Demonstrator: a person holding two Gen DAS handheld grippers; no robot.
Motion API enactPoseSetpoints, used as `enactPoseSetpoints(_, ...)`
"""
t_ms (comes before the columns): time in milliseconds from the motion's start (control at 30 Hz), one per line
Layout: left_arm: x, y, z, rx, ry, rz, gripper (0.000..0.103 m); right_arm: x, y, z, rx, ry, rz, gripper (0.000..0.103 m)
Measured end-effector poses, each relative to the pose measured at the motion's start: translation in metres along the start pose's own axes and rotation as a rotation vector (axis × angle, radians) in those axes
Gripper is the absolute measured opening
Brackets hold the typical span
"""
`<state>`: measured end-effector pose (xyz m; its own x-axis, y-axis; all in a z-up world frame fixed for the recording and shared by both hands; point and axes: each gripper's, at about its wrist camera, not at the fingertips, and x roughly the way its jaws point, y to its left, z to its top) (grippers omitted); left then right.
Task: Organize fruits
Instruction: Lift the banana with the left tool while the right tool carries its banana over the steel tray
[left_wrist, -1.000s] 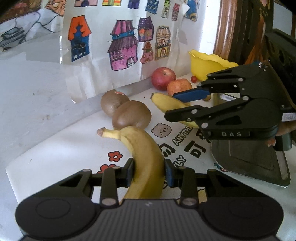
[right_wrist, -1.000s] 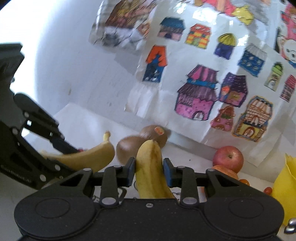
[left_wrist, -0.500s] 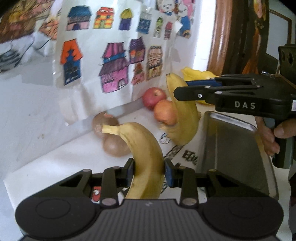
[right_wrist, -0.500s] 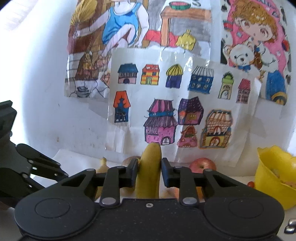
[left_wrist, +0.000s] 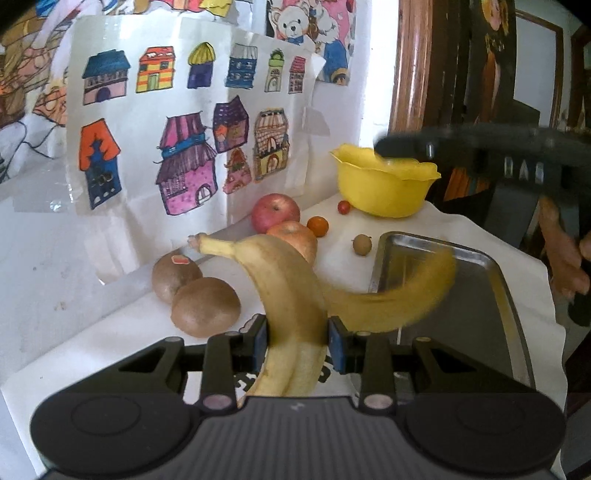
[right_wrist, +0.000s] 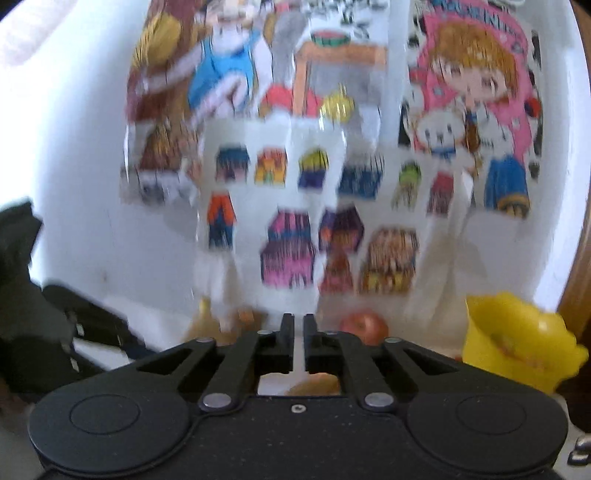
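The left tool (left_wrist: 297, 341) is clenched on a banana (left_wrist: 284, 291), whose stem end points up and to the left. The right tool (right_wrist: 298, 328) has just been closing and now its jaws are almost together with nothing between them; in the left view its black body is blurred at the upper right, with a hand (left_wrist: 561, 254) on its handle.

A second banana (left_wrist: 395, 295), blurred, is low over the near left corner of a metal tray (left_wrist: 491, 266); I cannot tell if it touches the tray. It passes just behind the held banana.

On the surface (left_wrist: 110, 332), left of the held banana, two kiwis (left_wrist: 205, 306) lie touching each other; the far one has a small sticker. Behind the banana are two apples (left_wrist: 275, 212), one partly hidden by the banana. Near them are a small orange fruit (left_wrist: 317, 226), a small red fruit (left_wrist: 344, 206) and a small brown fruit (left_wrist: 361, 244) beside the tray's far corner. A yellow bowl (left_wrist: 384, 184) stands at the back, beyond the tray. Drawings of houses (left_wrist: 184, 129) hang on the wall behind.
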<state>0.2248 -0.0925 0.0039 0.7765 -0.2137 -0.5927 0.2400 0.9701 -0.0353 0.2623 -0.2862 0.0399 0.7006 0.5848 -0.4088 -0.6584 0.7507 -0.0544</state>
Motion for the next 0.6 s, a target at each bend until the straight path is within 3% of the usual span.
enactPoseSetpoints(100, 0.002, -0.003, -0.002, 0.014, -0.004, 0.008, 0.037, 0.014, 0.000, -0.020, -0.031, 0.083, -0.012, 0.033)
enactPoseSetpoints(133, 0.002, -0.004, -0.002, 0.016, -0.005, 0.009, 0.037, 0.018, -0.002, -0.026, -0.030, 0.102, -0.016, 0.033)
enactPoseSetpoints(367, 0.008, -0.007, 0.001, 0.030, 0.011, 0.015, 0.037, 0.032, -0.017, -0.060, 0.023, 0.169, -0.035, 0.064)
enactPoseSetpoints(600, 0.016, -0.012, 0.005, 0.034, 0.034, 0.008, 0.037, 0.061, -0.017, -0.073, -0.003, 0.241, -0.032, 0.060)
